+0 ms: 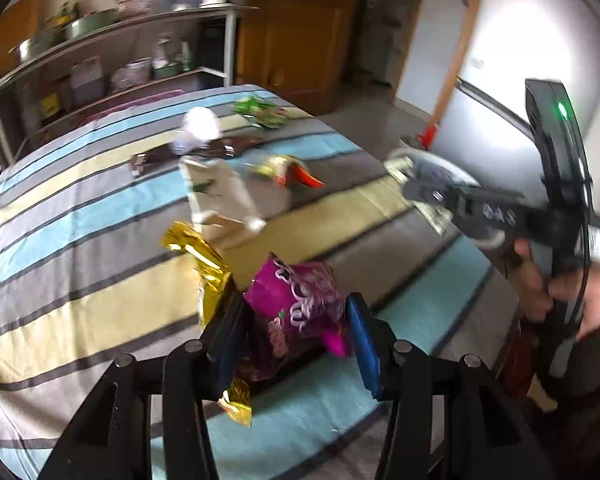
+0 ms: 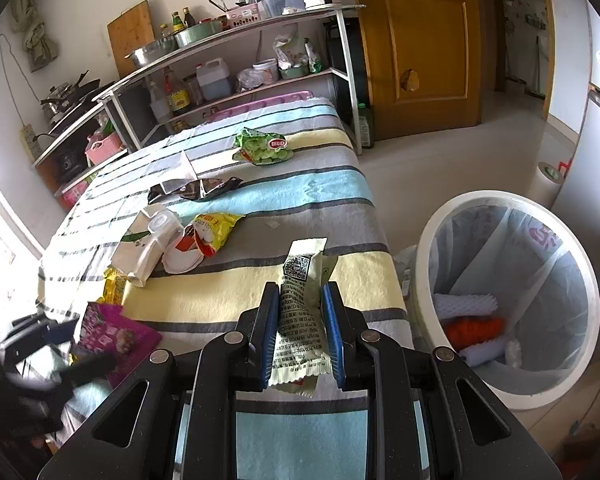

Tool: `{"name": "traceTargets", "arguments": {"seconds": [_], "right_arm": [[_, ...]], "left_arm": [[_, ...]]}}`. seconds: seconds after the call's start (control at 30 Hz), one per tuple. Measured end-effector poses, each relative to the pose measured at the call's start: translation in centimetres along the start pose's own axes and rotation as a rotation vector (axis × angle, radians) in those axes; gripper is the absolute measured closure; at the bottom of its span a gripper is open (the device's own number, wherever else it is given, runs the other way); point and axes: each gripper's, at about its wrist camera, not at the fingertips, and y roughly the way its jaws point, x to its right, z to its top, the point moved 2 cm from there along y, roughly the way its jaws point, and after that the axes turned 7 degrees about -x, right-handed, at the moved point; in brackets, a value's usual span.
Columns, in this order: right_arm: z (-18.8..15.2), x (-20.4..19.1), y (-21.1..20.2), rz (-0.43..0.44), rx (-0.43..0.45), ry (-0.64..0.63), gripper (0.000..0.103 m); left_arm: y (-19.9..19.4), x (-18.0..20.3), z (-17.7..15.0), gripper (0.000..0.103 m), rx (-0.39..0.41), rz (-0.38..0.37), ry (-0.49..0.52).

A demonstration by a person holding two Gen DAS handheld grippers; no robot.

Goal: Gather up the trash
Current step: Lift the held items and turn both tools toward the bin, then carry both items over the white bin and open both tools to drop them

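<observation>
My right tongs (image 2: 300, 320) grip a pale green sachet (image 2: 300, 312) above the striped counter (image 2: 340, 200), with the lined bin (image 2: 504, 300) just to the right already holding some scraps. My left tongs (image 1: 296, 328) pinch a magenta wrapper (image 1: 300, 304). I judge we're partway: a green packet (image 2: 262, 146), dark wrapper (image 2: 204, 189), yellow packet (image 2: 208, 232) and white pouch (image 2: 144, 246) remain.

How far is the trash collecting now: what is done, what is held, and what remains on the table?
Done: the trash bin already holds some white and orange pieces. In hand: the right gripper is shut on a pale green wrapper, and the left gripper grips a purple snack bag. Left on the striped cloth: a green bag, a dark wrapper, a yellow bag and a white carton.
</observation>
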Motion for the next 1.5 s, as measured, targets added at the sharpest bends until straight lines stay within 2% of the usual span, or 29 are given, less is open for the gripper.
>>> {"name": "traceTargets", "arguments": {"seconds": [0.07,0.17,0.27,0.4,0.53,0.77,1.03,1.23,1.33,1.5], "right_arm": [[-0.1,0.1,0.0,-0.002,-0.001,0.002,0.080],[-0.2,0.2,0.0,-0.005,-0.003,0.004,0.080],[-0.4,0.4,-0.1,-0.008,0.000,0.010,0.080],[-0.4,0.5,-0.1,-0.006,0.005,0.018,0.080],[-0.5,0.7,-0.6,-0.009,0.012,0.019,0.080],[-0.5,2.3,-2.5,-0.024,0.048,0.042,0.080],[0.0,6.0,-5.7,-0.067,0.106,0.092,0.080],[0.2,10.0,-7.7,-0.120,0.133,0.150,0.080],[-0.1,12.2,-7.9,-0.139,0.124,0.181,0.080],[-0.6,15.3,-7.4,-0.179,0.087,0.214,0.080]], "left_arm": [[0.3,0.5,-0.1,0.052,-0.009,-0.009,0.013],[0.9,0.3,0.1,0.052,-0.024,-0.012,-0.024],[0.4,0.6,0.6,0.052,0.005,-0.015,-0.013],[1.1,0.8,1.0,0.052,-0.015,-0.021,-0.038],[1.6,1.3,1.2,0.062,-0.021,-0.020,-0.050],[0.1,3.1,3.1,0.063,0.037,-0.040,-0.024],[-0.3,6.7,6.8,0.063,0.093,-0.087,0.036],[1.7,9.9,10.1,0.063,0.087,-0.144,0.078],[2.5,11.9,11.4,0.063,0.099,-0.179,0.120],[5.2,14.5,13.2,0.063,0.054,-0.215,0.150]]}}
